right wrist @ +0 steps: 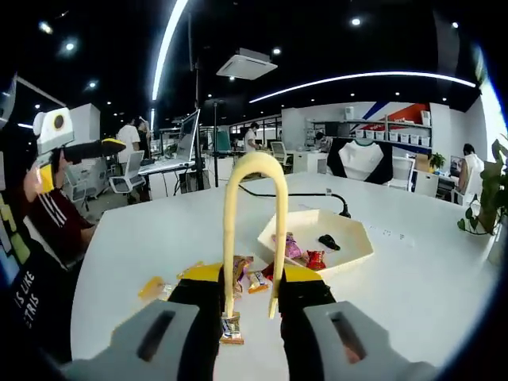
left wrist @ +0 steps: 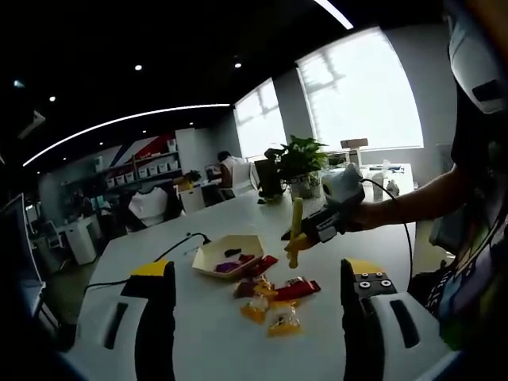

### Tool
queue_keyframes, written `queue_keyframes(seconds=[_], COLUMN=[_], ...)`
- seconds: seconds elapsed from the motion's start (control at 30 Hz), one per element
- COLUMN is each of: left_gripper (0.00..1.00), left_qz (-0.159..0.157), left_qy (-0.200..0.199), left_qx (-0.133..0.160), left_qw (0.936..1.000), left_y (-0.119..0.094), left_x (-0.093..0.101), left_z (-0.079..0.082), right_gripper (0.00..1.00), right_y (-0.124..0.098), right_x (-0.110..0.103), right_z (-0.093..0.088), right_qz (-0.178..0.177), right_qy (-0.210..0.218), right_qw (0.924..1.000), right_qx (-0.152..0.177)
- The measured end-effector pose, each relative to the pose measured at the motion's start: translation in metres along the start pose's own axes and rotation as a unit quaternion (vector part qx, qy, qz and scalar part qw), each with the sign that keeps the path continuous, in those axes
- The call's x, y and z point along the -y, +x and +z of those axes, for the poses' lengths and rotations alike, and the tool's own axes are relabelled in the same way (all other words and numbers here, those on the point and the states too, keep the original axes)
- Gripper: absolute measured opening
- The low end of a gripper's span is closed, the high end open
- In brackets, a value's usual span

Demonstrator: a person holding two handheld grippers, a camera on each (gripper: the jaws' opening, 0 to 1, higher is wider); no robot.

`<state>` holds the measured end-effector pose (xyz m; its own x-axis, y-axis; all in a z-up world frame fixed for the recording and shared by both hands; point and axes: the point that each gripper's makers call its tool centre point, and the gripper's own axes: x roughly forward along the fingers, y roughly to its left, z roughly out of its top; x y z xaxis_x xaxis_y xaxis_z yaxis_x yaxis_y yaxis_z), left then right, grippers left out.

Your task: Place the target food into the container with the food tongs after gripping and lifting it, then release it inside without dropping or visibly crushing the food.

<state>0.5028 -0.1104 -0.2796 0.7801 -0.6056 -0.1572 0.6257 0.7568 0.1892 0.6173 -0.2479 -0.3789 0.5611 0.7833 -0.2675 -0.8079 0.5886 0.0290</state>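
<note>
On the white table [right wrist: 413, 278] we see wrapped snacks [left wrist: 270, 305] scattered beside the shallow cream hexagonal tray [right wrist: 317, 238], our right gripper [right wrist: 251, 305] pinching pale yellow U-shaped tongs [right wrist: 254, 230] above them, and our left gripper [left wrist: 258, 317] spread apart.

The worktop [right wrist: 429, 278] looks smooth and matt white; the tongs [right wrist: 254, 222] look like pale glossy plastic; the snack wrappers [left wrist: 274, 305] shine like crinkled foil.
</note>
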Motion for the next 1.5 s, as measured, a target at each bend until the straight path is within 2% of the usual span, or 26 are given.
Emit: queue_keyframes(seconds=[0.13, 0.37, 1.03, 1.4, 1.47, 1.5], left_gripper=[0.91, 0.91, 0.9, 0.9, 0.9, 0.9], left_qz=[0.001, -0.001, 0.003, 0.003, 0.003, 0.004], left_qy=[0.001, -0.001, -0.005, -0.004, -0.004, -0.004], left_qx=[0.0, -0.002, -0.005, -0.004, -0.004, -0.004], left_qw=[1.0, 1.0, 1.0, 1.0, 1.0, 1.0], left_y=[0.0, -0.001, 0.0, 0.001, 0.001, 0.001], left_x=[-0.001, 0.0, -0.003, -0.004, -0.005, -0.005], left_z=[0.0, -0.002, -0.005, -0.003, -0.003, -0.003], right_gripper=[0.22, 0.23, 0.24, 0.24, 0.24, 0.24], right_y=[0.001, 0.001, 0.008, 0.012, 0.014, 0.014], right_x=[-0.005, -0.005, -0.009, -0.015, -0.017, -0.016], right_z=[-0.008, -0.008, -0.03, -0.031, -0.035, -0.041], right_qz=[0.004, 0.006, 0.021, 0.035, 0.038, 0.034], right_qy=[-0.004, 0.005, 0.008, 0.007, -0.003, -0.027], right_qw=[0.9999, 0.9999, 0.9992, 0.9986, 0.9981, 0.9968], right_qx=[-0.011, -0.007, -0.034, -0.038, -0.048, -0.068])
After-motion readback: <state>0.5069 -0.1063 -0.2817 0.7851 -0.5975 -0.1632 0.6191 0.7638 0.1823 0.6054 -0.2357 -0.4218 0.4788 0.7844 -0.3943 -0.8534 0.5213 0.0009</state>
